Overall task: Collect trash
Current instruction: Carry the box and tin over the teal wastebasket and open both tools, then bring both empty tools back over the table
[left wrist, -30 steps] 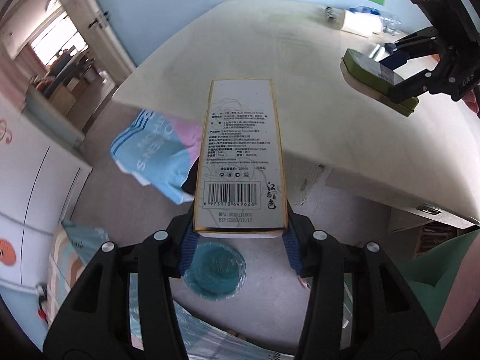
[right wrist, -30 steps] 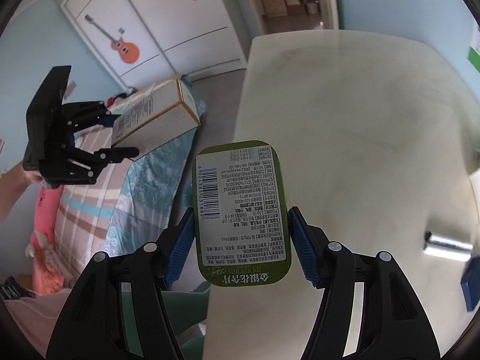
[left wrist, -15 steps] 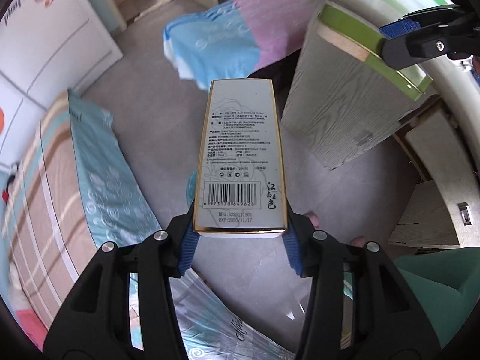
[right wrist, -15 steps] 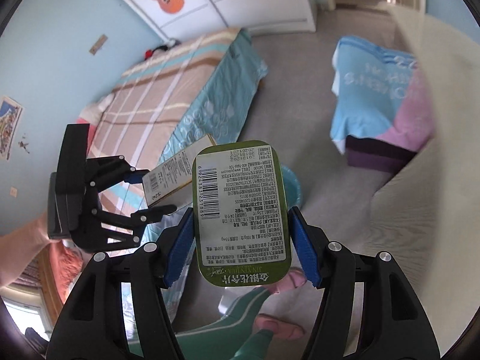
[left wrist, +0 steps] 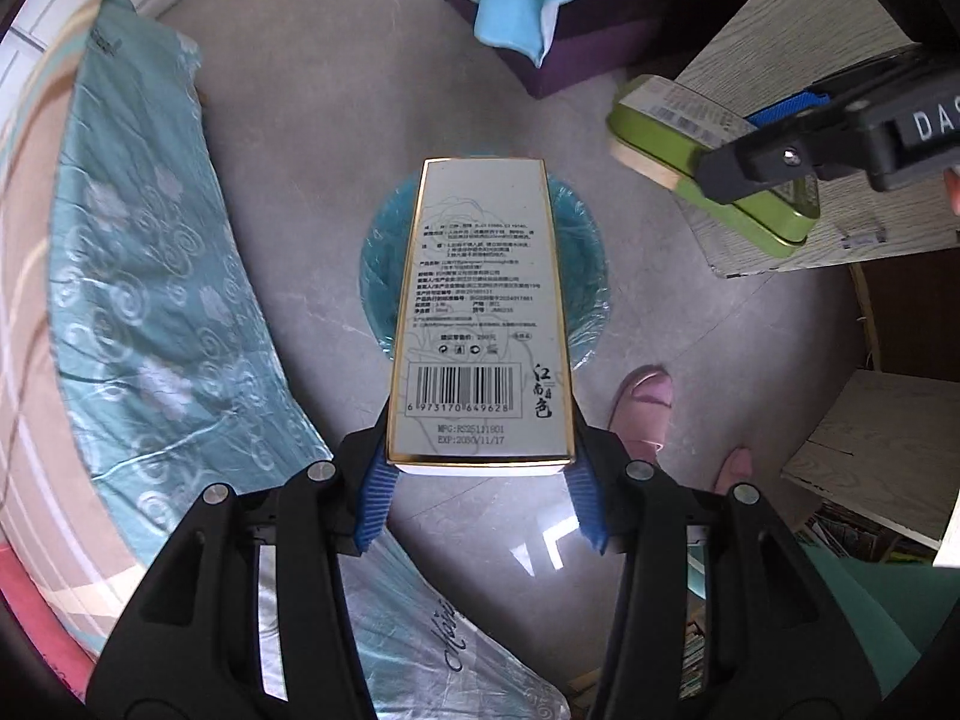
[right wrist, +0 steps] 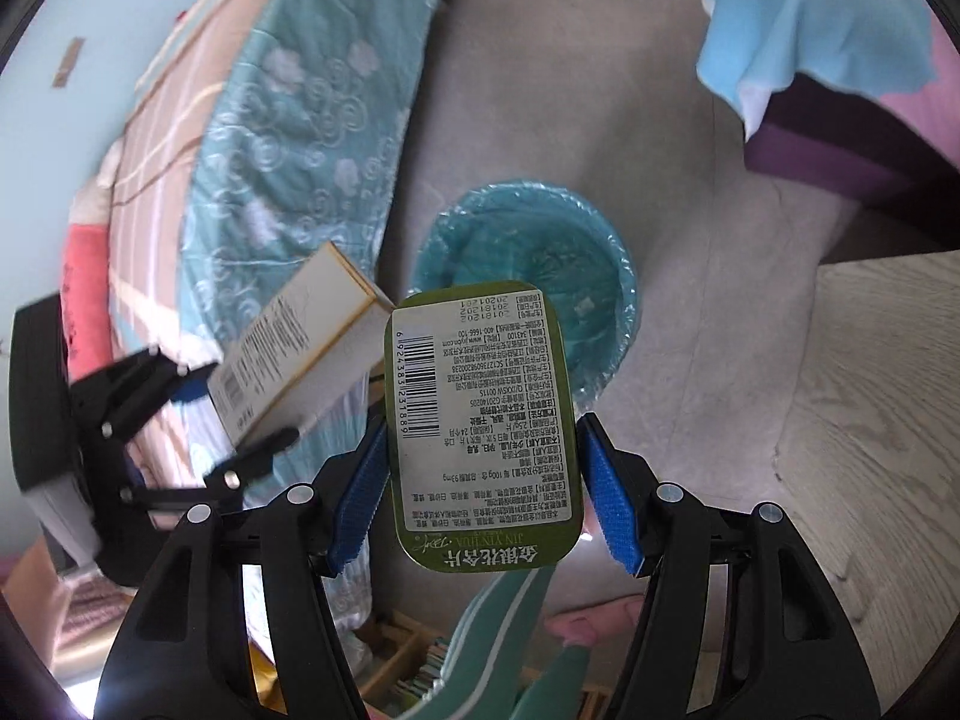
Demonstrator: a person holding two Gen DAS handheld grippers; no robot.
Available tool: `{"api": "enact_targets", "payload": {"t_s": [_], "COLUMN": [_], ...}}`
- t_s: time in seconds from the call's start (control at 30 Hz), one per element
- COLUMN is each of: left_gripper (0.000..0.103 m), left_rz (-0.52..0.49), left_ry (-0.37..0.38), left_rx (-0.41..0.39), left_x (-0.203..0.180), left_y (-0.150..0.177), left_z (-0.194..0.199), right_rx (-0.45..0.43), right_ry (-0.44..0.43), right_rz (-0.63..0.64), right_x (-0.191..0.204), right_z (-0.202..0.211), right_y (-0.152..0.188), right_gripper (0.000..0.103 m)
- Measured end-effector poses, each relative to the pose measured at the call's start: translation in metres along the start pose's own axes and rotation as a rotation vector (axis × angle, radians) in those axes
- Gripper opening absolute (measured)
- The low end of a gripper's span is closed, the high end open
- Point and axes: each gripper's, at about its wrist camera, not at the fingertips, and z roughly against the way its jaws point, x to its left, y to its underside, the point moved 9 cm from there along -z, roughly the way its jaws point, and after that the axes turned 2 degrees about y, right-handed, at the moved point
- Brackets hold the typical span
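My left gripper (left wrist: 480, 498) is shut on a tall white carton with gold edges and a barcode (left wrist: 480, 312), held over a round teal bin lined with a plastic bag (left wrist: 585, 276) on the grey floor. My right gripper (right wrist: 483, 492) is shut on a flat green tin with a white label (right wrist: 483, 432), held above the near edge of the same bin (right wrist: 540, 252). The tin (left wrist: 714, 174) and right gripper (left wrist: 792, 138) show at upper right in the left wrist view. The carton (right wrist: 300, 354) and left gripper (right wrist: 198, 420) show at left in the right wrist view.
A bed with a teal patterned cover (left wrist: 138, 276) runs along the left. A pale wooden table edge (right wrist: 870, 420) is on the right. A purple box under a blue and pink cloth (left wrist: 540, 18) stands beyond the bin. Pink slippers (left wrist: 642, 408) are near the bin.
Both grippers have swung down from the table top toward the floor. The teal bin now lies directly under the carton and just beyond the tin.
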Motion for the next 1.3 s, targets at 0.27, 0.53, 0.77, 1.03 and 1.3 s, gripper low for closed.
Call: {"api": "enact_targets", "payload": {"t_s": [0.27, 0.53, 0.77, 1.03, 1.3], "left_gripper": [0.05, 0.08, 0.082, 0.09, 0.094], "left_rz": [0.014, 0.028, 0.021, -0.273, -0.719], "left_ry": [-0.032, -0.111, -0.09, -0.041, 0.096], "left_rx": [0.098, 0.044, -0.044, -0.205, -0.418], "left_x": [0.006, 0.005, 0.001, -0.082, -0.277], "left_y": [0.009, 0.021, 0.03, 0.001, -0.079], "left_z": [-0.071, -0.043, 0.025, 0.175, 0.288], "right_rx": [0.067, -0.016, -0.156, -0.453, -0.745], "right_ry": [0.013, 0.013, -0.009, -0.048, 0.168], "right_rz": [-0.042, -0.002, 0.097, 0.172, -0.152], "right_x": [-0.016, -0.012, 0.019, 0.026, -0.104], "right_z": [-0.071, -0.049, 0.061, 0.27, 0.426], "right_y": [-0.023, -0.032, -0.012, 0.073, 0.229], "right_gripper": [0.065, 0.077, 0.078, 0.084, 0.086]}}
